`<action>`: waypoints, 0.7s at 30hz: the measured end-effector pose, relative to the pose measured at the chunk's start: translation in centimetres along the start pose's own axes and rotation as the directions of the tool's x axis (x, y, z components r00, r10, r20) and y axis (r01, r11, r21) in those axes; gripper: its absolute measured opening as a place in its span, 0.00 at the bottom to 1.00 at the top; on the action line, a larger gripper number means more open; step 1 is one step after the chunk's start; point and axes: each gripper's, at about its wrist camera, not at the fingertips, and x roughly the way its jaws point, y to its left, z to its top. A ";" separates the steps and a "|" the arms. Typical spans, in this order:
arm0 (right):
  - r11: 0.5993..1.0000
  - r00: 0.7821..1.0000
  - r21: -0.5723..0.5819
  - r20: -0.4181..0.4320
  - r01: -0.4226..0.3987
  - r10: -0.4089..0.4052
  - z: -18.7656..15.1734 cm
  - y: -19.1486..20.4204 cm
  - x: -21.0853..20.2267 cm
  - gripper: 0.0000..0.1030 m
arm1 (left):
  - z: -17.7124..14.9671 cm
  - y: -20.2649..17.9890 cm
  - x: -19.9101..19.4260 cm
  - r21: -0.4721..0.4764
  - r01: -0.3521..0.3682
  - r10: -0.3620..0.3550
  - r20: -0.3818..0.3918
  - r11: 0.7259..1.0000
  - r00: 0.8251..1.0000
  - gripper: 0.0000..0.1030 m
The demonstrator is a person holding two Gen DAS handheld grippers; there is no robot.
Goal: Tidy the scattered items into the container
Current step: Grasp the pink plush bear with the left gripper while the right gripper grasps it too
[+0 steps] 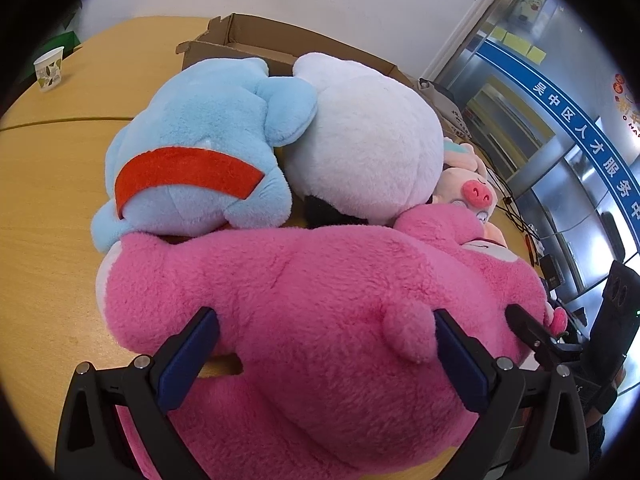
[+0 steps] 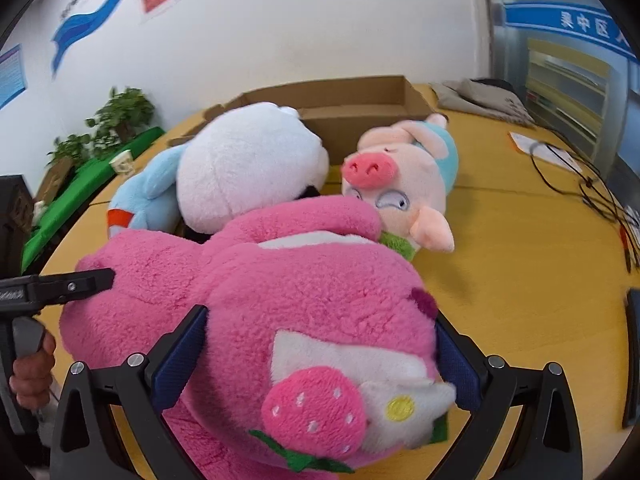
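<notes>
A big pink plush bear (image 1: pixel 304 280) lies on the wooden table (image 1: pixel 52 184). My left gripper (image 1: pixel 326 336) is shut on its body, with the jaws wide apart. My right gripper (image 2: pixel 320 336) is shut on the head end of the pink bear (image 2: pixel 280 280), by its strawberry patch. Behind it lie a blue plush (image 1: pixel 192 132) with a red band, a white plush (image 1: pixel 368 140) and a pig plush (image 2: pixel 404 176). An open cardboard box (image 2: pixel 352 96) stands behind the toys.
A paper cup (image 1: pixel 49 68) stands at the table's far left. At the right are black cables (image 2: pixel 580 184), a sheet of paper and a grey bag (image 2: pixel 480 96). A dark flat device (image 2: pixel 632 360) lies at the right edge. Potted plants (image 2: pixel 116 120) stand beyond the table.
</notes>
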 end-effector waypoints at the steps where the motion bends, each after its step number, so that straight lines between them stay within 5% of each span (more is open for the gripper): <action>1: 1.000 1.000 -0.010 0.007 -0.014 0.014 0.0 -0.3 -0.2 1.00 | -0.1 -0.1 0.0 0.006 -0.005 0.005 0.003 1.000 1.000 1.00; 8: 0.983 0.988 0.119 -0.042 -0.140 0.146 -0.6 -2.7 1.7 1.00 | -0.2 -0.1 0.3 -0.028 -0.023 0.022 -0.034 0.999 0.999 0.99; 12: 0.986 0.989 0.099 -0.044 -0.136 0.141 -0.8 -2.2 1.6 1.00 | -0.4 0.4 0.3 -0.076 0.048 -0.054 -0.082 0.996 0.995 0.84; 16: 0.986 0.990 0.096 -0.018 -0.137 0.139 -1.3 -1.7 1.0 0.98 | -0.6 -0.4 -0.5 -0.051 0.048 -0.052 -0.074 0.998 0.996 0.65; 21: 0.987 0.991 0.094 0.016 -0.133 0.133 -1.8 -0.9 -0.5 0.86 | -0.6 -0.9 -1.5 -0.028 0.053 -0.054 -0.046 0.998 0.997 0.54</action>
